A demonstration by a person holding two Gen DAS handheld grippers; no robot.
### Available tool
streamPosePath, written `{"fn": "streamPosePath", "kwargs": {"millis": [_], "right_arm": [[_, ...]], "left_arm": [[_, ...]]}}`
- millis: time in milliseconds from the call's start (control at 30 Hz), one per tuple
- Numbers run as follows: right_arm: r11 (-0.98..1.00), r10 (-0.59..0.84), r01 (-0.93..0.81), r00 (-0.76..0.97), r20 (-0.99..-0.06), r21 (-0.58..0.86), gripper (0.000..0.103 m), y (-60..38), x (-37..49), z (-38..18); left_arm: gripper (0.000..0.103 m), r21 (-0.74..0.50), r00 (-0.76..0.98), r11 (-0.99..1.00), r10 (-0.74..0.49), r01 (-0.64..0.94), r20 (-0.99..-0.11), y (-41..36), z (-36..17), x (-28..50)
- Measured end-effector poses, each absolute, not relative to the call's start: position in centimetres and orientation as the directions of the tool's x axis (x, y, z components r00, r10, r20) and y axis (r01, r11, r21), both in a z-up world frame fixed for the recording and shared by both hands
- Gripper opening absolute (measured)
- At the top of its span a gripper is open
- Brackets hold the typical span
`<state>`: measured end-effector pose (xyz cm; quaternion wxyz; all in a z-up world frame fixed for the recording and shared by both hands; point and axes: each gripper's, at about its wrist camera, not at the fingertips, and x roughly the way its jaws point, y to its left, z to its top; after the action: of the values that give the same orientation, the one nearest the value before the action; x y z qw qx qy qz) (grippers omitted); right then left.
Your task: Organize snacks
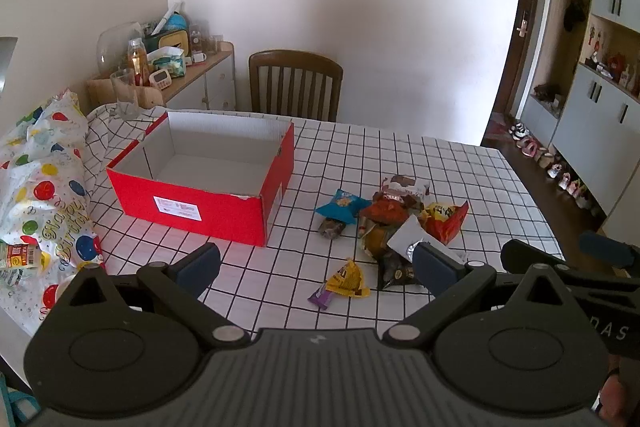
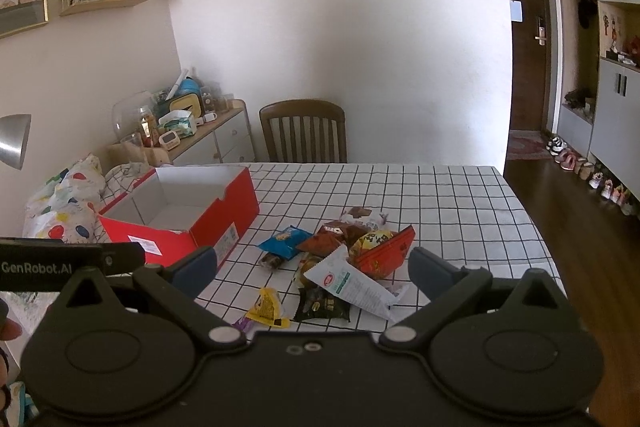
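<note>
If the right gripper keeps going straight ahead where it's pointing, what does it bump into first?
Probably the snack pile. The right gripper is open and empty, aimed over the checked tablecloth, and the white wrapper lies nearest between its fingers. Depth is hard to judge, so it may hit the black packet first.

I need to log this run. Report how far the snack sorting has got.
Done: nothing; the red box is empty. In hand: nothing; left gripper and right gripper are both open over the table. Left: the whole snack pile.
</note>
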<state>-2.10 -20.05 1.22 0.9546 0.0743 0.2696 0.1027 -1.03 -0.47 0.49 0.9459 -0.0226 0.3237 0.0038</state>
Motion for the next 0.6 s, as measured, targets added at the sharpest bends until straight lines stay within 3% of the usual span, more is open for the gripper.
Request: {"fn": "streamPosePath", "kwargs": {"millis": [600], "right_arm": [[0.965, 0.248, -0.17, 0.836, -0.49, 0.198, 0.101, -20.49, -1.95, 1.21]], "left_arm": [[0.103, -0.053, 0.796, 0.998, -0.003, -0.036, -0.605, -0.96, 0.61, -1.23]]}}
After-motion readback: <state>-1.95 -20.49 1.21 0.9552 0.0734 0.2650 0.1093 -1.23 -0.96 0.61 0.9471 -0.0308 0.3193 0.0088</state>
